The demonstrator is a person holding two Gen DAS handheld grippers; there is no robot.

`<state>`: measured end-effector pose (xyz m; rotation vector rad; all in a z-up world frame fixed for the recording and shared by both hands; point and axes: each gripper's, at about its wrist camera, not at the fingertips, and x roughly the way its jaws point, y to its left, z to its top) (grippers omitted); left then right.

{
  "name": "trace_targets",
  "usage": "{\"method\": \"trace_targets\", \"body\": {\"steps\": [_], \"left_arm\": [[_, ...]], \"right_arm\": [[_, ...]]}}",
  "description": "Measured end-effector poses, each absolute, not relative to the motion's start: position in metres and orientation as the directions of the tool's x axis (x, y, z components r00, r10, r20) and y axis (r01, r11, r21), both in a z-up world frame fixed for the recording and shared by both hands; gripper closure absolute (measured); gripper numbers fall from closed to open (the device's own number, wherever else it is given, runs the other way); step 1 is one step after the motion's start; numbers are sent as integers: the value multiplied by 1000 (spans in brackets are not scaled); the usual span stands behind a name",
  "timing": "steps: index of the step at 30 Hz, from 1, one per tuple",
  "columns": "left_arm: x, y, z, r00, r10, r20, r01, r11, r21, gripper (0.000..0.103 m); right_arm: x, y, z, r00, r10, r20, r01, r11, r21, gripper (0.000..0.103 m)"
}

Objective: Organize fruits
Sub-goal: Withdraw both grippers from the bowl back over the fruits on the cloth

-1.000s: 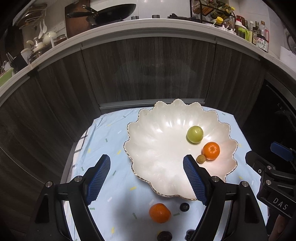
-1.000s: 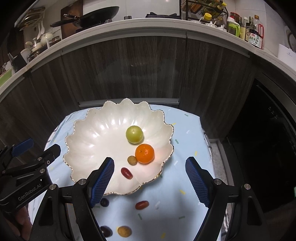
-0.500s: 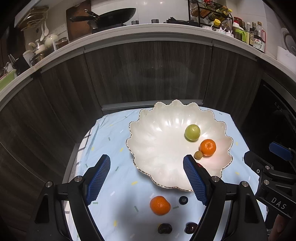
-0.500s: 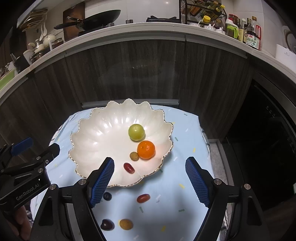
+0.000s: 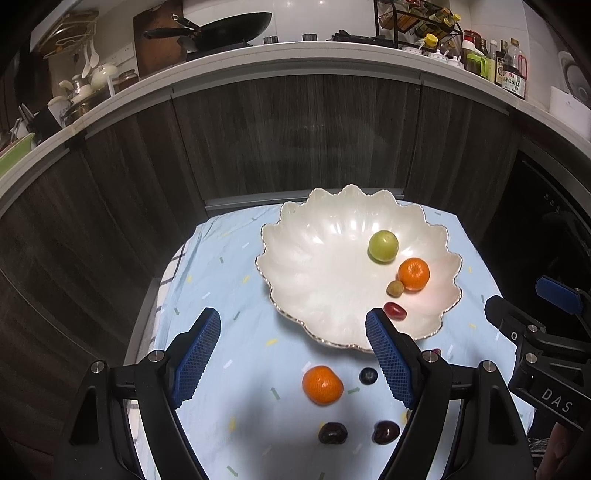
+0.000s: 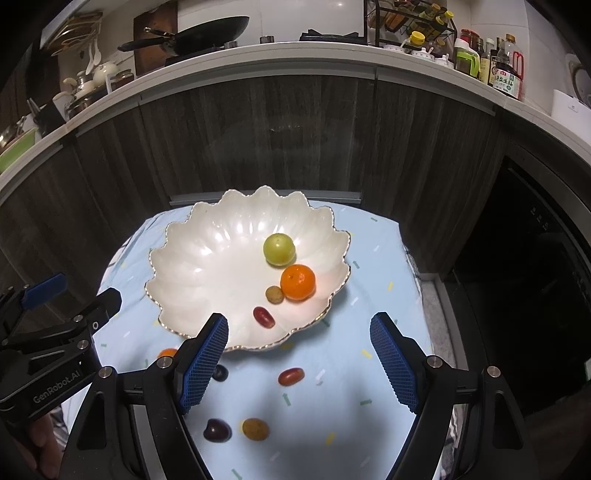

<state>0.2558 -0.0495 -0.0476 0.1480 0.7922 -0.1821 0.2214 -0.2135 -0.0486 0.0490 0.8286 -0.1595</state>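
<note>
A scalloped white bowl (image 5: pixel 321 280) sits at the centre of a pale blue cloth (image 5: pixel 221 280) spread over the surface, below dark wood cabinet fronts (image 5: pixel 295 140). Four fruits lie in the right half of the bowl: a green fruit (image 5: pixel 383 246), an orange mandarin (image 5: pixel 413 274) just below it, a small brown fruit (image 5: pixel 394 288) touching the mandarin's lower left, and a red grape (image 5: pixel 395 311) nearer the rim.

In the left wrist view the left tool (image 5: pixel 293 360) fills the lower frame, its blue-padded jaws spread wide and holding nothing. Between them on the cloth lie a second mandarin (image 5: pixel 322 385), a blueberry (image 5: pixel 368 376) just to its right, and two dark cherries (image 5: pixel 332 432) (image 5: pixel 385 432) lower down.

The right tool (image 6: pixel 299 363) (seen from its own camera) is likewise wide open and empty, low in the frame. Below the bowl's rim a red grape tomato (image 6: pixel 291 376) rests on the cloth, with a yellow-brown fruit (image 6: pixel 255 429) and a dark cherry (image 6: pixel 217 430) side by side at lower centre.

A black wok (image 6: pixel 199 35) and a row of bottles (image 6: pixel 498 70) line the countertop across the top of the frame.
</note>
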Motion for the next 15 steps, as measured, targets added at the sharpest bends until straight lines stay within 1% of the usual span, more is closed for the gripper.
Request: {"method": "trace_targets", "body": {"steps": [15], "left_arm": [[237, -43, -63, 674, -92, -733, 227, 970, 86, 22]], "right_arm": [[205, -205, -65, 634, -110, -765, 148, 989, -20, 23]]}}
